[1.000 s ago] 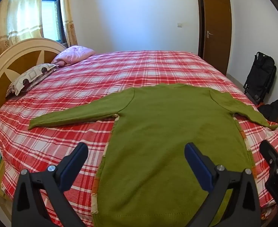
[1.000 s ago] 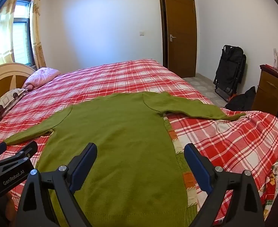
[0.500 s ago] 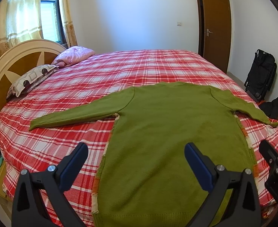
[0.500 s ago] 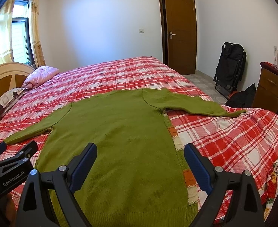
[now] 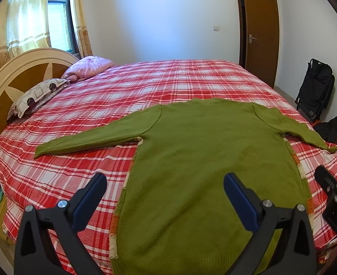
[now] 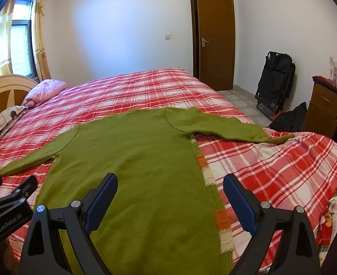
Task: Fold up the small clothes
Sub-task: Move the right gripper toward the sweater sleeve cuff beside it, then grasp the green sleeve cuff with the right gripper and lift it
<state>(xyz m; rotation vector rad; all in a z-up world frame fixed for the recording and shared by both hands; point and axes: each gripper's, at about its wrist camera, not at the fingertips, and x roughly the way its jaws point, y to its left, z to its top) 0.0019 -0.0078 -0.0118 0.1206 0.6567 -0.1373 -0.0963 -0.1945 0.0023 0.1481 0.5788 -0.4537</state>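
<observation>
Left wrist view, read left to right: headboard (image 5: 10, 73) at the far left edge, patterned pillow (image 5: 37, 96) against it, pink pillow (image 5: 89, 67) just beyond. Red plaid bedspread (image 5: 168, 84) covers the bed. Green sweater (image 5: 202, 160) lies flat on it, hem nearest you, neckline away. Its left sleeve (image 5: 88, 139) stretches straight out toward the headboard side; its right sleeve (image 5: 303, 133) angles out to the bed's right edge. A strip of orange and cream fabric shows along both side edges of the sweater; you cannot tell from these views what it belongs to.

Your left tool (image 5: 165, 197) is spread wide and holds nothing. One finger sits over plaid, the other over the sweater's lower body; whether they touch the cloth cannot be told. Part of your right tool shows at the far right edge.

Right wrist view, same order: your left tool's body (image 6: 8, 208) at lower left, then the sweater (image 6: 134, 160) in the centre. Your right tool (image 6: 170, 194) is also spread wide and empty, straddling the sweater's right side edge. Further right: brown door (image 6: 216, 41), folded black chair (image 6: 276, 84), wooden dresser (image 6: 328, 107).
</observation>
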